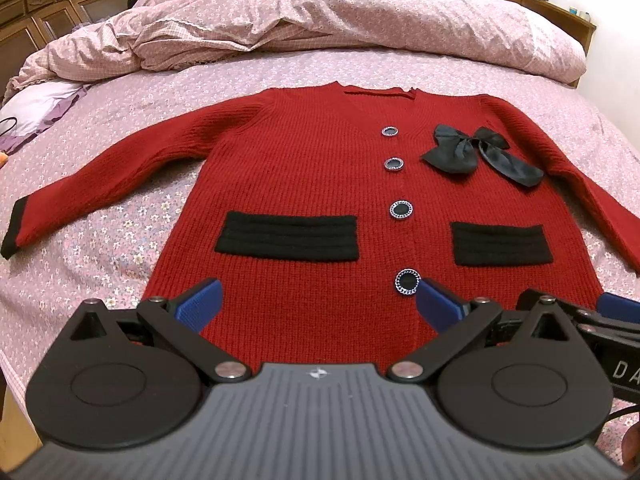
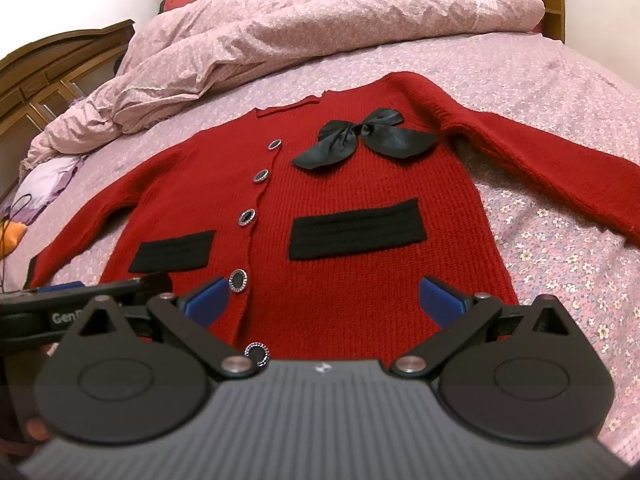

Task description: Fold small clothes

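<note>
Left gripper: jaws spread wide, holding nothing, poised over the lower front of the cardigan, near the hem.
Right gripper: likewise released and empty, beside the left one, above the hem on the bow side.
Cardigan: red knit, buttoned, face up and flat on the flowered bedsheet; both sleeves spread outward.
Black bow: lying on the chest.
Done: garment spread out, apparently ready.
Left: every fold; sleeves in, then body. No crease seen yet.
</note>
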The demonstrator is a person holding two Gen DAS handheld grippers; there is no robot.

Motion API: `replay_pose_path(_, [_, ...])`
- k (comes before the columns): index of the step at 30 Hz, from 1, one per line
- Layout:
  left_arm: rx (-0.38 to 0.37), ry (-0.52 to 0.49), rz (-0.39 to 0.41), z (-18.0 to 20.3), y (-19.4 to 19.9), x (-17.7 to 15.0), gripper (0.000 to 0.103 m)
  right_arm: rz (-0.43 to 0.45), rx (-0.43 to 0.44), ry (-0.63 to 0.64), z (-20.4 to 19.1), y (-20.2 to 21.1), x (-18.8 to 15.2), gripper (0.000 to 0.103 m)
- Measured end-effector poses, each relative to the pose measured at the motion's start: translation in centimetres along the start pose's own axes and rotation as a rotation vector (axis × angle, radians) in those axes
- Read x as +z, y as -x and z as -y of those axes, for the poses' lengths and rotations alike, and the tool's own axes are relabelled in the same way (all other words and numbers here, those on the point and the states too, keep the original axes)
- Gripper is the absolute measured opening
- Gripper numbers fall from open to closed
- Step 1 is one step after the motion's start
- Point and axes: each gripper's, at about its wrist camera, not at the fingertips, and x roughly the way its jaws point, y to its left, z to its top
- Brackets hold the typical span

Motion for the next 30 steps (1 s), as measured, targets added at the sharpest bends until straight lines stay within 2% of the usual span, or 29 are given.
replay_pose_path(30, [0.013,0.009,-0.012,-0.25,-0.30,-0.30,0.103,-0.011,0.003,0.005,-0.22,-0.13,-0.18,0.103])
